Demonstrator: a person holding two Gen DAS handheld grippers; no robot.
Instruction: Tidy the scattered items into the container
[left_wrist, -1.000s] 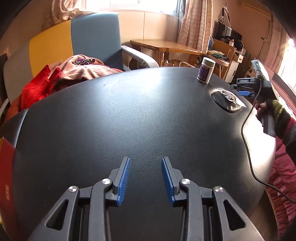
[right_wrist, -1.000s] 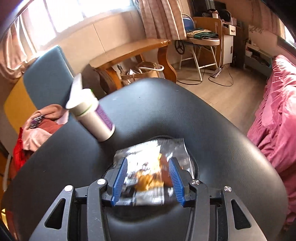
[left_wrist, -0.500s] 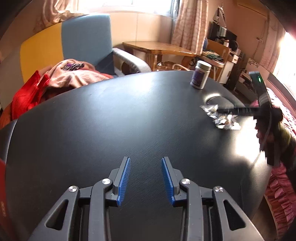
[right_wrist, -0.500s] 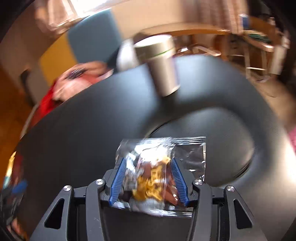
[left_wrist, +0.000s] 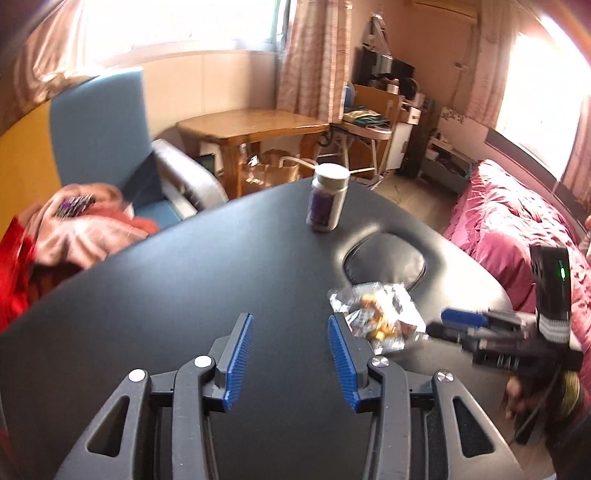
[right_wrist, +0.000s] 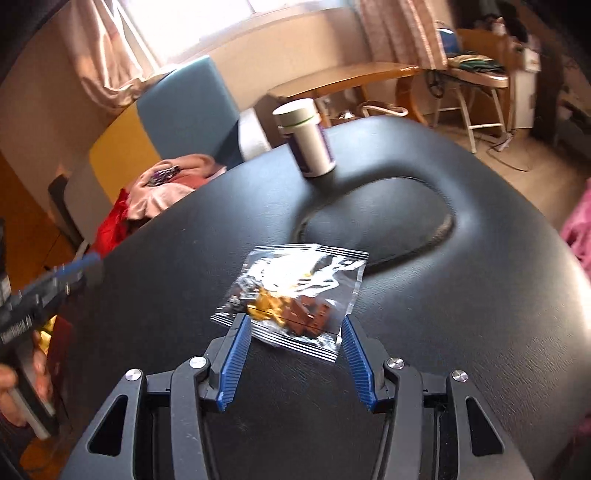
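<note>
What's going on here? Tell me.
A person works two handheld grippers over a black table. The right gripper is clamped on a clear snack packet. The left gripper is empty, its jaws opening. A white-capped bottle stands beside the table's oval recess.

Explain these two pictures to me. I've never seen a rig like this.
A person holds a two-finger gripper in each hand. Each one carries a wide-angle camera looking along its blue-padded fingers, so one picture comes from the left side and the other from the right. The left gripper is empty, its jaws opening over the black padded table. The right gripper appears to grip a clear plastic snack packet beside an oval recess in the table. A white-capped bottle with a purple label stands upright beyond the recess.
</note>
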